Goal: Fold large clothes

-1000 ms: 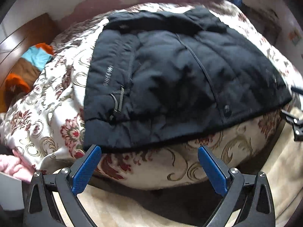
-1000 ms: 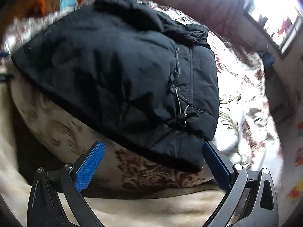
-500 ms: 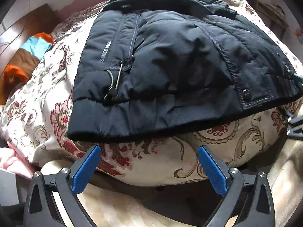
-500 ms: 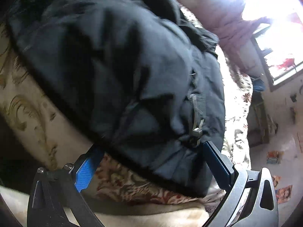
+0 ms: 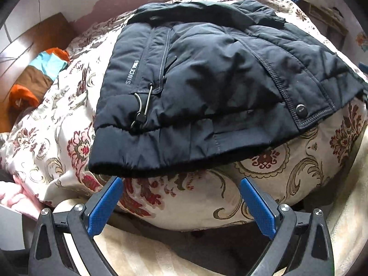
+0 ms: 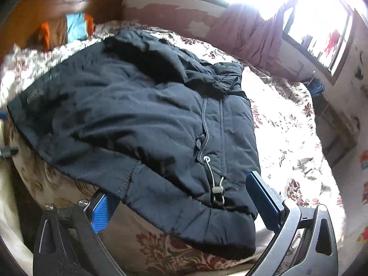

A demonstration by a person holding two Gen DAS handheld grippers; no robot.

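A dark navy padded jacket (image 5: 207,87) lies folded on a floral bed quilt (image 5: 264,191), its hem hanging over the near bed edge. It also shows in the right wrist view (image 6: 142,124). My left gripper (image 5: 181,184) is open, its blue pads just below the hem's left part, apart from it. My right gripper (image 6: 179,191) is open with the jacket's right hem corner and its drawcord toggle (image 6: 217,189) lying between the fingers; the left finger (image 6: 100,214) is partly under the hem.
A wooden headboard (image 6: 57,2) with orange, brown and blue clothes (image 5: 34,78) stands at the far left. A pink cloth (image 5: 13,197) lies at the left. A beige blanket (image 5: 161,253) covers the bed side. A bright window (image 6: 322,23) and purple curtain are at the right.
Both grippers have moved closer to the jacket's hem. The right gripper has swung back and now straddles the hem corner. Both stay open.
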